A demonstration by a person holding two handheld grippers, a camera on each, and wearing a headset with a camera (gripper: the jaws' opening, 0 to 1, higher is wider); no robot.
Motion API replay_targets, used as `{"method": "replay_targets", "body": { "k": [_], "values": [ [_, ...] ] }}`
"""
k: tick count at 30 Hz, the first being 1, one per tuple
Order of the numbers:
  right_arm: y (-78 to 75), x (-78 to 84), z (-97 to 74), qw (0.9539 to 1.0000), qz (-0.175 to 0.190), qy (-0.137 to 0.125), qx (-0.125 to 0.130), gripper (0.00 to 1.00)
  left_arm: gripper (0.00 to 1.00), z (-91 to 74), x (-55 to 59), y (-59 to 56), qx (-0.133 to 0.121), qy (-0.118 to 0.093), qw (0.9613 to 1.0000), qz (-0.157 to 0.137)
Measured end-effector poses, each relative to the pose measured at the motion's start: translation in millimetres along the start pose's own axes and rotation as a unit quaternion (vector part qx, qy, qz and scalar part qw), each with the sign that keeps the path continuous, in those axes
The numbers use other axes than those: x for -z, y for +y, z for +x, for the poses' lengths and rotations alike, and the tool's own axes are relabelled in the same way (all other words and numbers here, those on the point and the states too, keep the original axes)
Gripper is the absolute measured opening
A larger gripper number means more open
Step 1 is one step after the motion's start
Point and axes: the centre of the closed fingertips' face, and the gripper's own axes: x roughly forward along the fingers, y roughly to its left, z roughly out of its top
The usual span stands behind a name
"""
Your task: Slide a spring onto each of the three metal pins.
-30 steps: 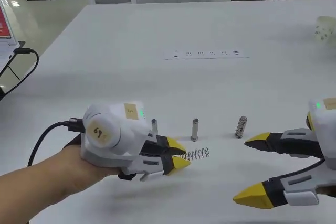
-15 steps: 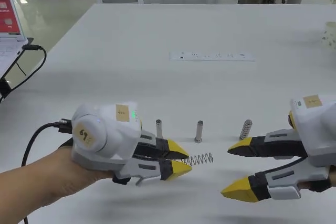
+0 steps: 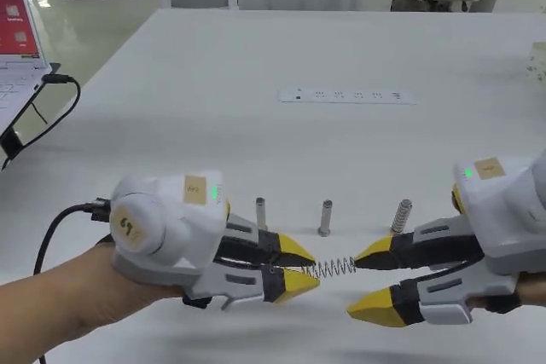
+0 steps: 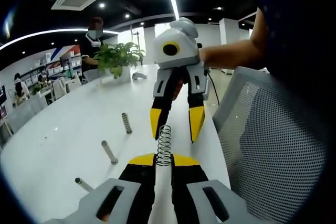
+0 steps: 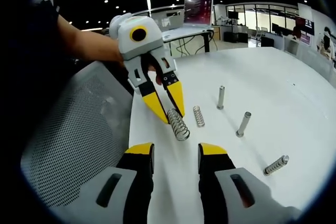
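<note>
gripping one end of a spring (image 3: 337, 268), the left hand-held gripper (image 3: 300, 267) has its jaws closed on it just above the surface (image 3: 256, 125). the spring juts out level toward the right hand-held gripper (image 3: 363, 283). that one's jaws stand apart and hold nothing. the spring's free end reaches their yellow tips, but whether it touches the upper one is hard to make out. the end pinched in the left jaws is hidden. the hand (image 3: 90, 296) behind the left hand-held gripper is largely covered by its white body.

beyond the spring, three pins stand upright in a row. the left pin (image 3: 261, 210) and middle pin (image 3: 326, 217) are bare. the right pin (image 5: 285, 158) wears a fitted spring (image 3: 399, 217) over most of its length.

in the right gripper view a coil shape (image 5: 198, 116) lies just beside the held spring; whether it is a reflection or real, i cannot tell.
</note>
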Motion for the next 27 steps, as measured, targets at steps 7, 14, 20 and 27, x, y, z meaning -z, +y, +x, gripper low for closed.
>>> {"method": "replay_targets", "body": {
  "k": [7,14,20,27],
  "values": [
    [2.8,-0.8,2.4,0.9999,-0.001,0.004,-0.009,0.29,0.02,-0.5,-4.2,-5.2,0.010,-0.010,0.9999,0.003],
    [5.1,-6.2,5.9,0.9998,-0.003,0.003,-0.017,0.26,0.02,2.1,-8.5,-9.5,0.019,-0.018,0.9996,0.004],
    [6.6,-7.9,6.4,0.9998,-0.005,0.004,-0.019,0.23,0.02,3.1,-8.9,-10.8,0.021,-0.019,0.9996,0.007],
    [8.4,-9.2,7.0,0.9997,-0.008,0.006,-0.022,0.20,0.02,4.3,-9.9,-10.9,0.023,-0.022,0.9995,0.006]
  ]
}}
